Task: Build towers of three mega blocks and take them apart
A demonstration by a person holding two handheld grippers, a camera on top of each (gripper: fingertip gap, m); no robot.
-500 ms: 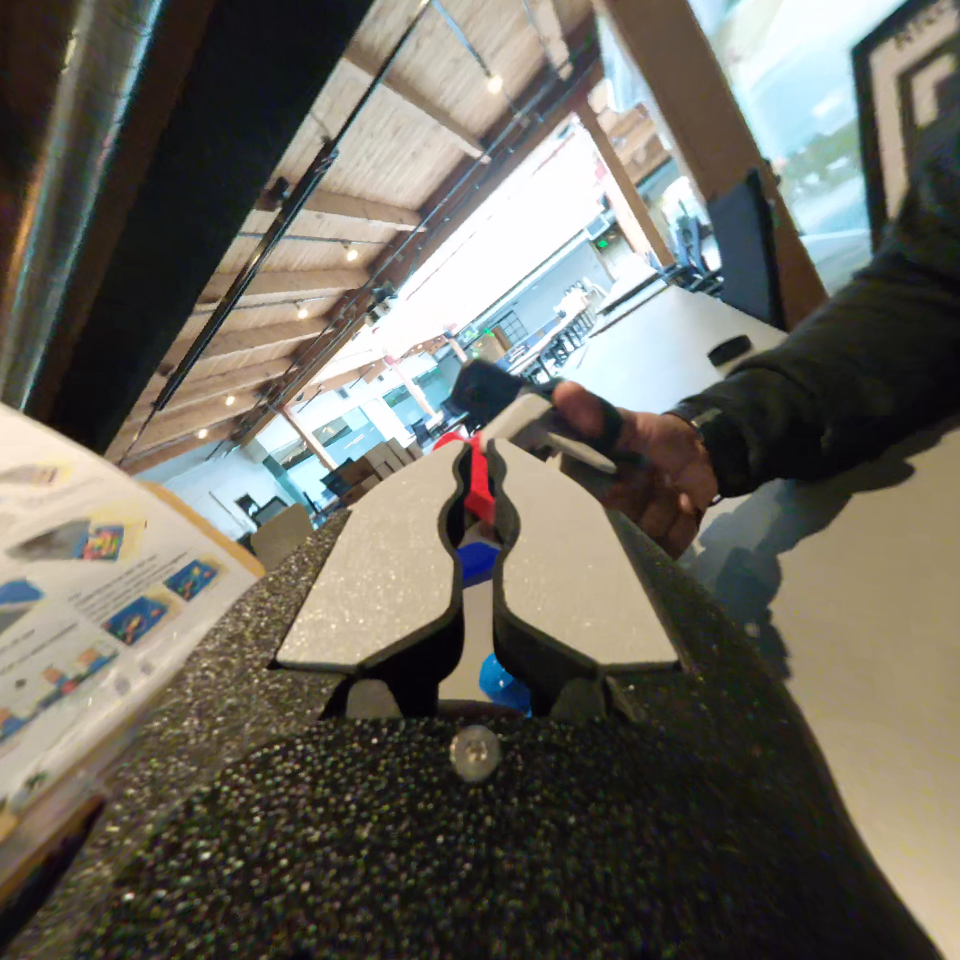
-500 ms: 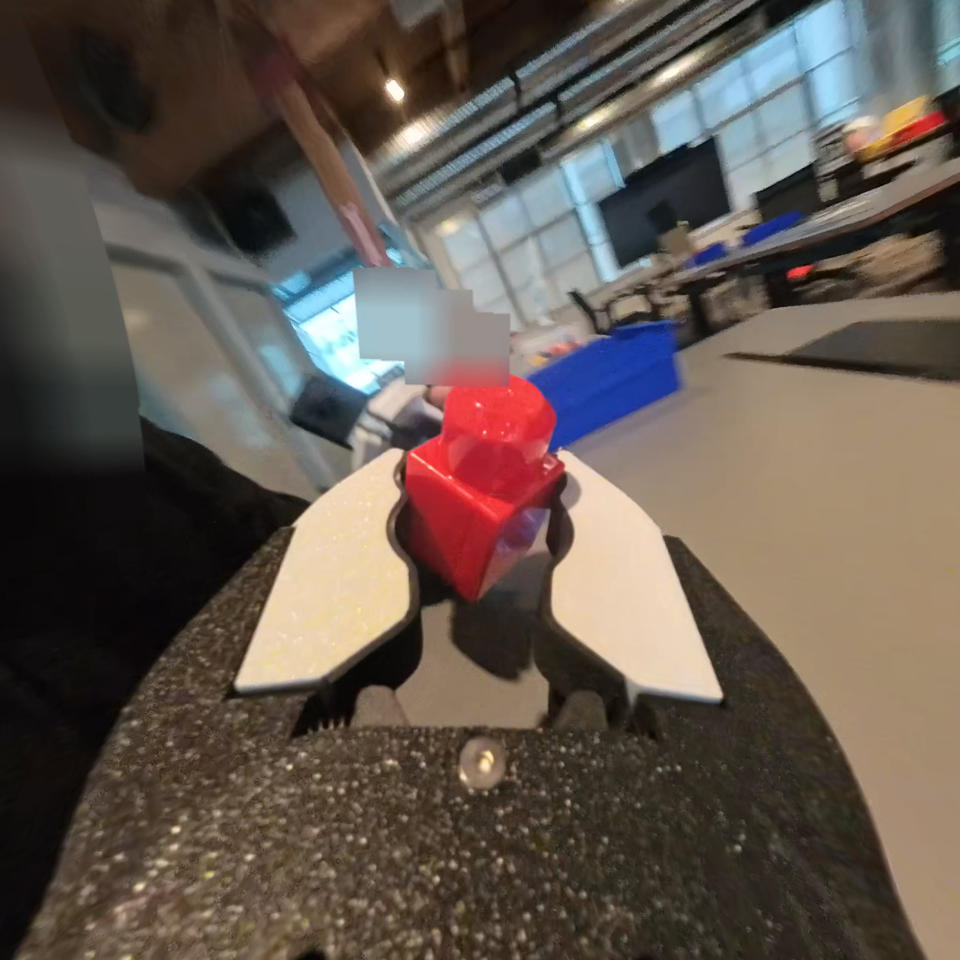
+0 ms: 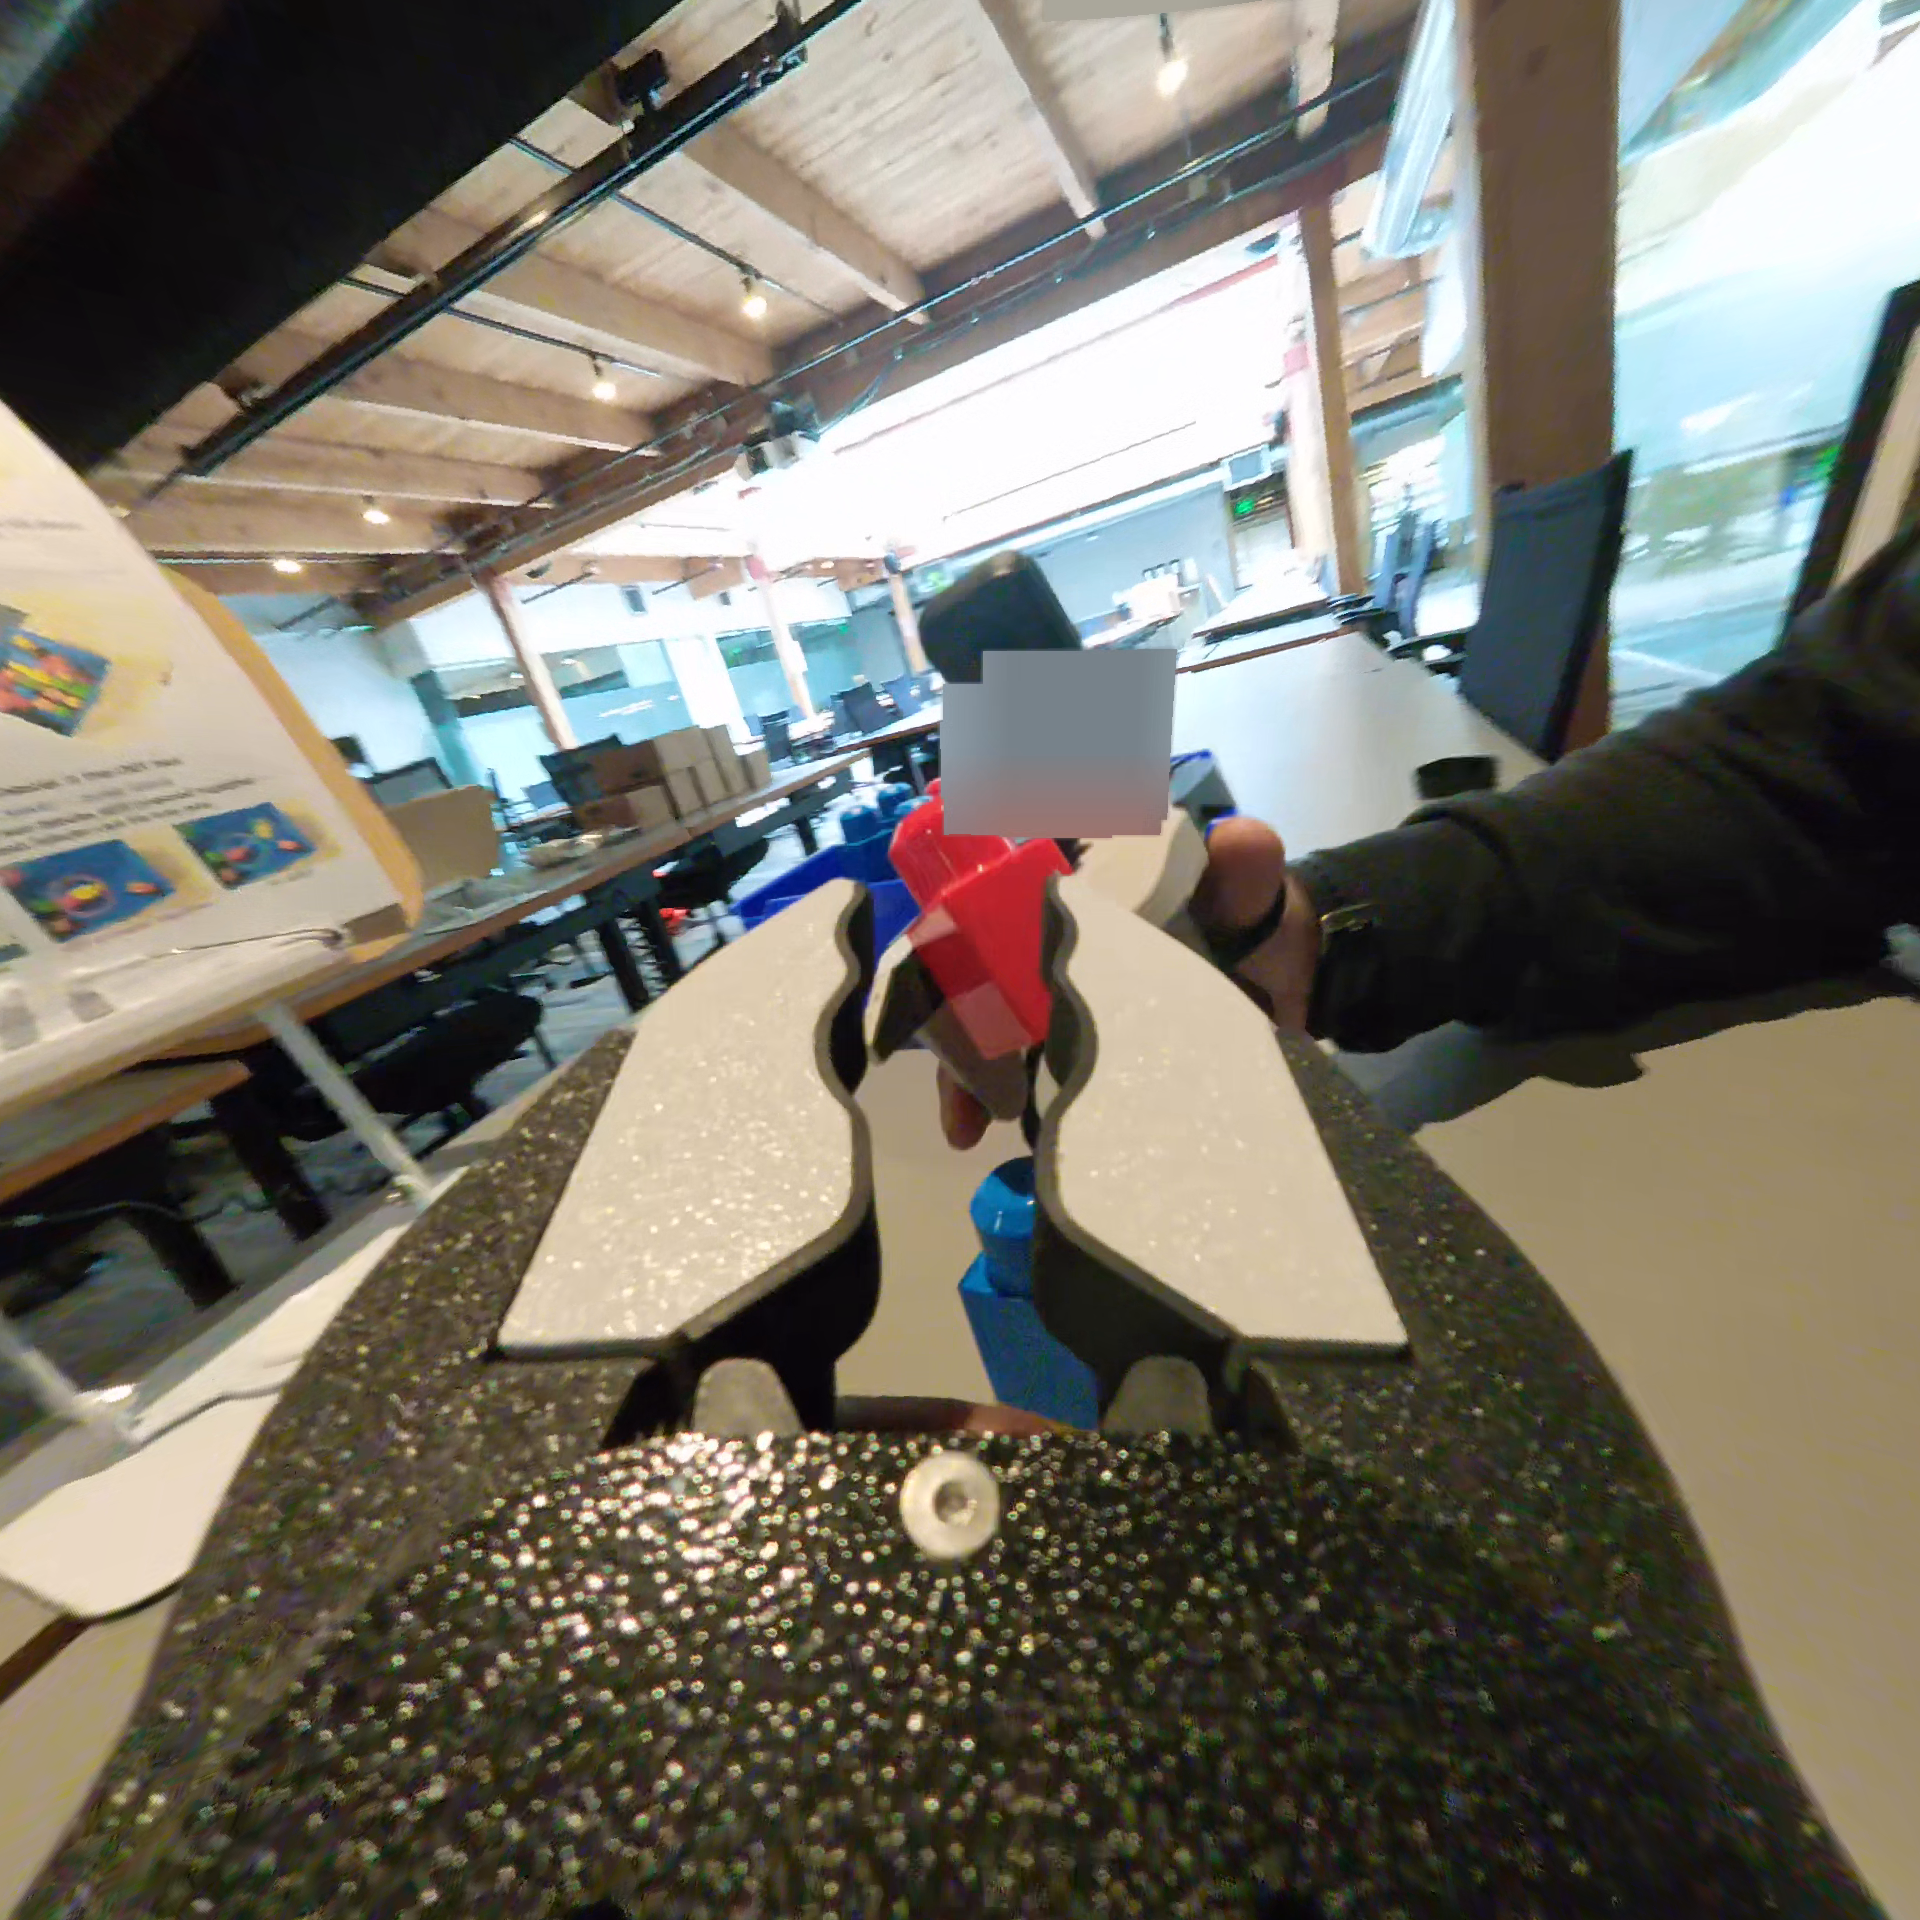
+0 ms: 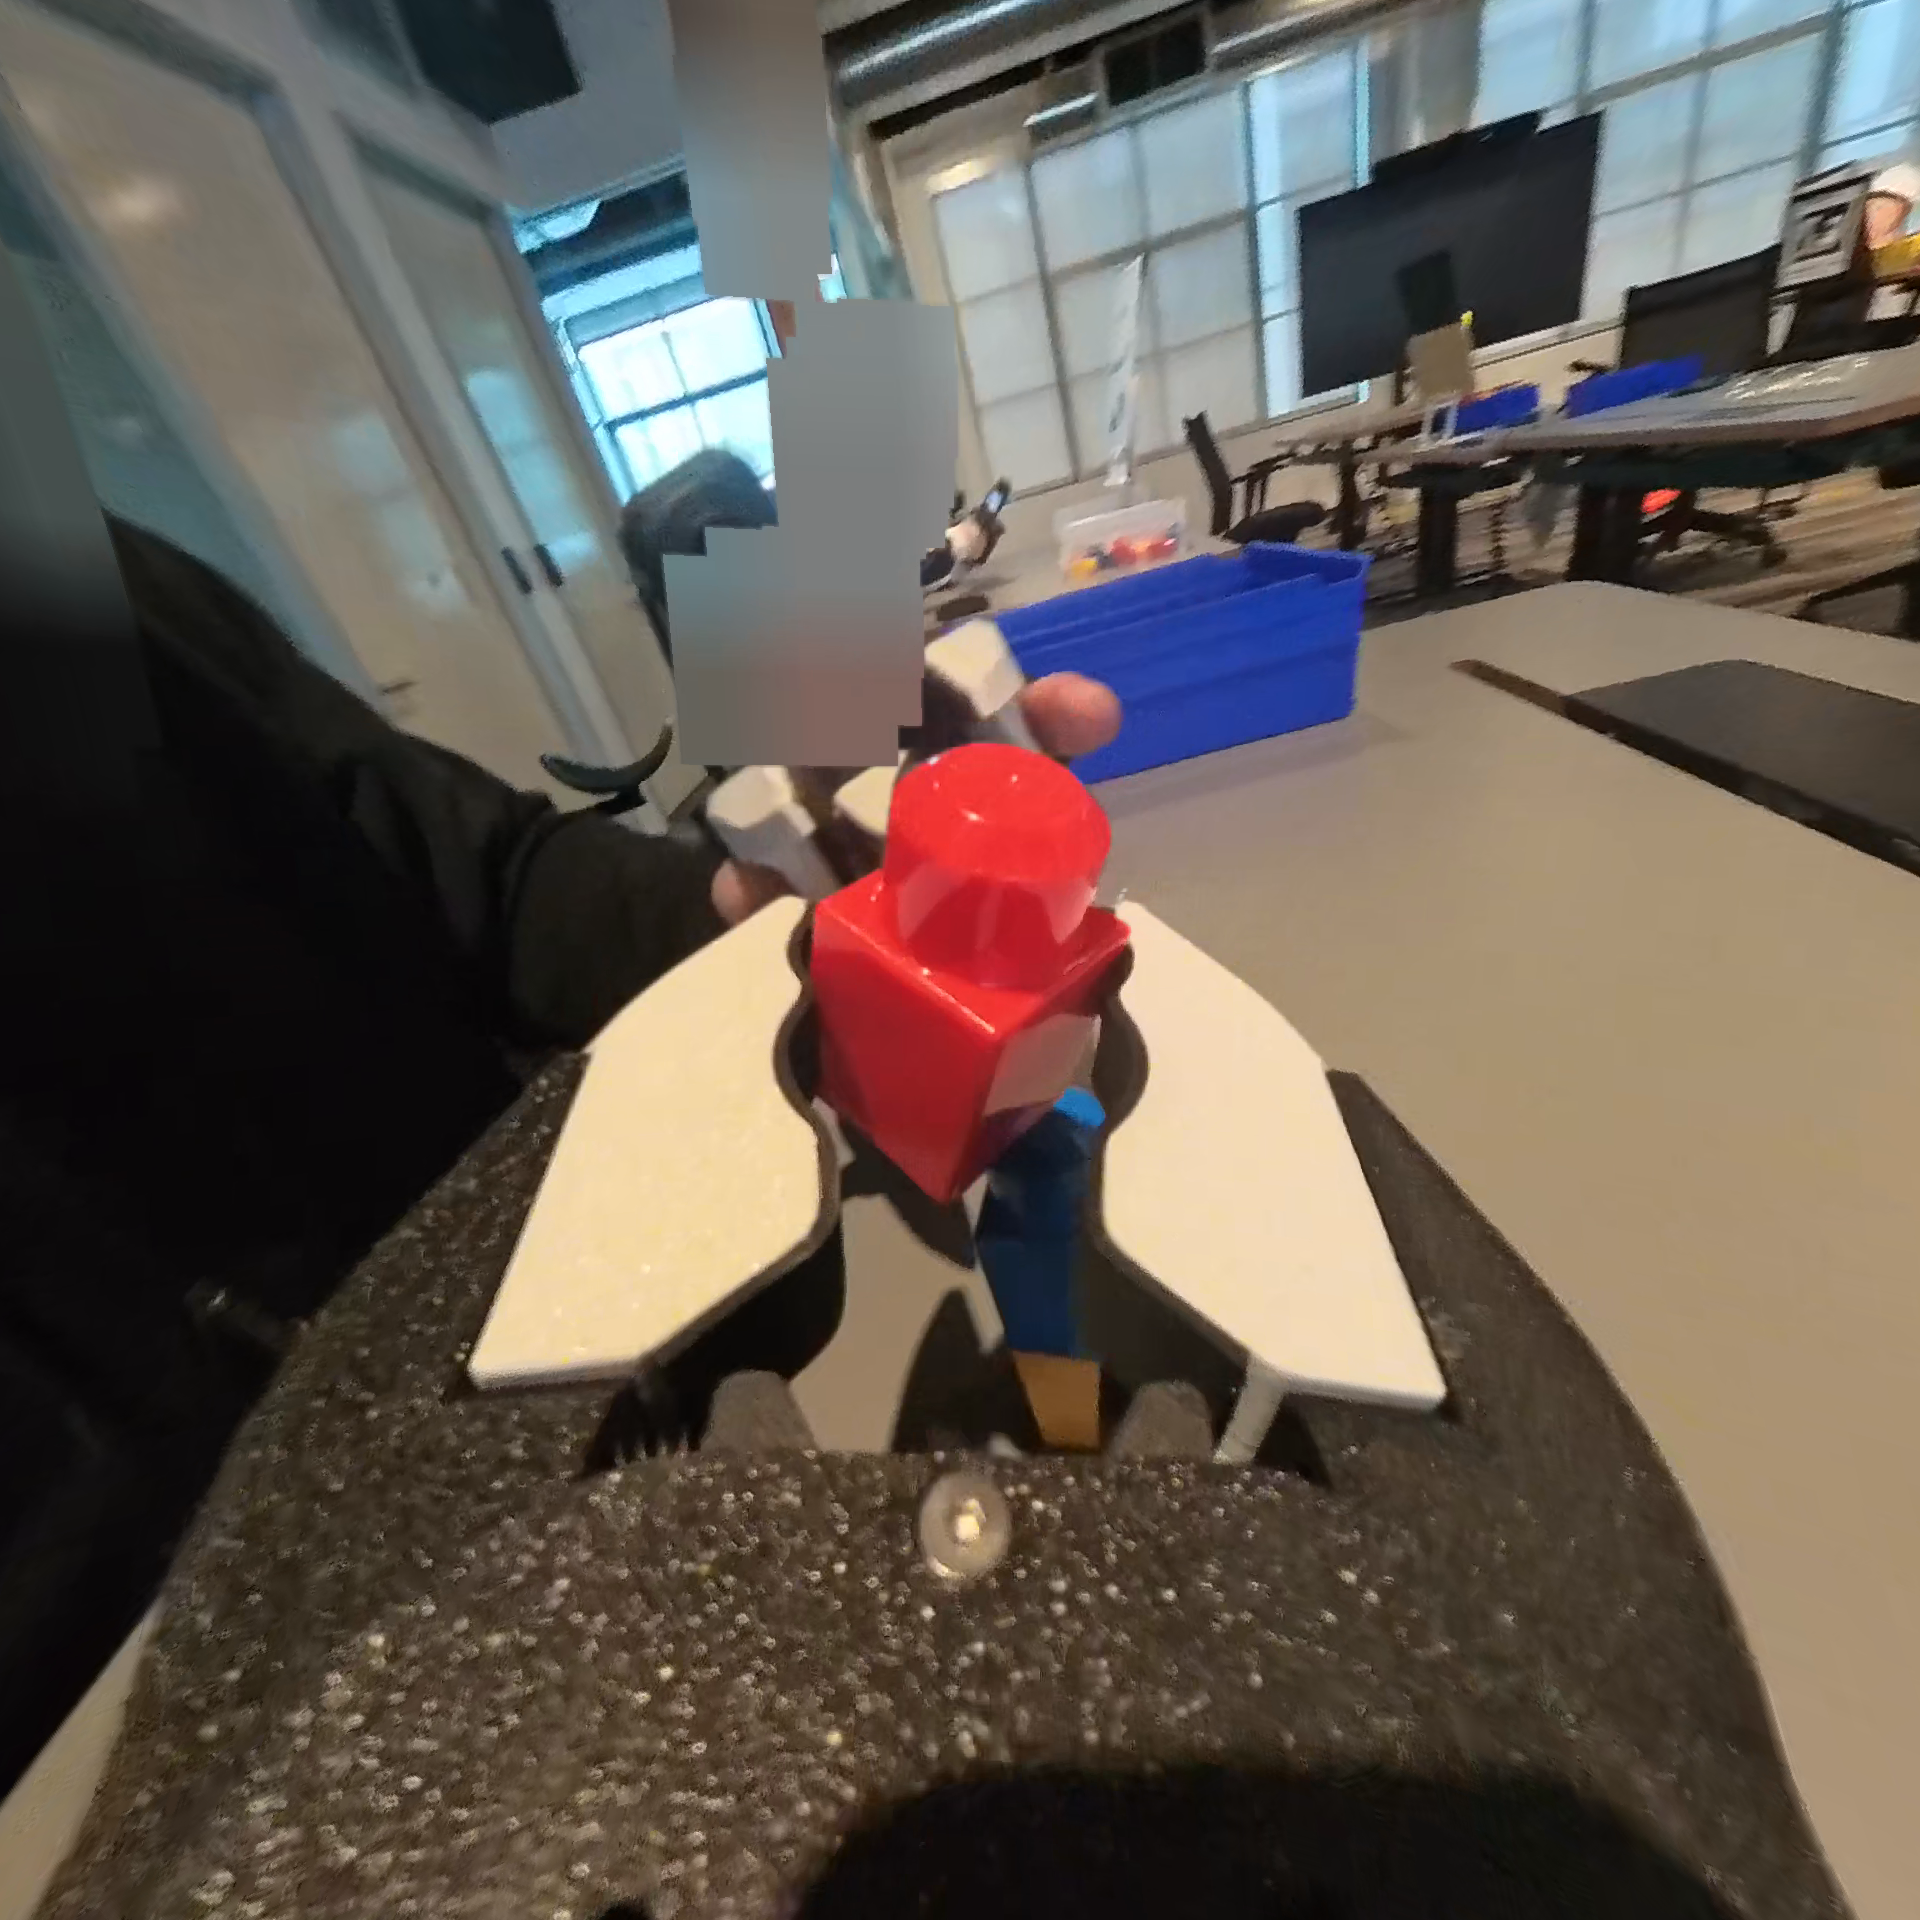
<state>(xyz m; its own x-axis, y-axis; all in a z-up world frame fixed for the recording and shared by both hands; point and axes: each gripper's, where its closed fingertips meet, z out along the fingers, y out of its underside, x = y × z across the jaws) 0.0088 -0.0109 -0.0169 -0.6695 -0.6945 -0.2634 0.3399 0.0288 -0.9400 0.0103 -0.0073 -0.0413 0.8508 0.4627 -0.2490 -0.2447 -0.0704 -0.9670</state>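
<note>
Office space, grey table point(image 3: 1662, 1351), wood-beam ceiling.

Left wrist view: left gripper point(image 3: 951, 914) jaws parted, nothing between them; half a second ago they sat almost shut around the stack. Blue block point(image 3: 1023, 1309) stands on the table just inside the right-hand finger point(image 3: 1195, 1143); contact unclear. Stud up, long axis vertical. Red block point(image 3: 977, 935) floats past the fingertips, well above the blue stud, tilted, open underside facing this camera. A hand point(image 3: 1247, 935) in a dark sleeve holds the other tool behind it.

Right wrist view: right gripper point(image 4: 966, 997) clenched on the red block point(image 4: 961, 1008), stud up and leaning away from the camera, long axis tipped off vertical. Blue block point(image 4: 1039, 1247) now shows below it, on what looks like a tan block point(image 4: 1060, 1397); earlier only red was in frame. Blue bin point(image 4: 1195, 644) far back.

Judgement: red is off the stack, so take-apart is under way, two blocks still joined.
</note>
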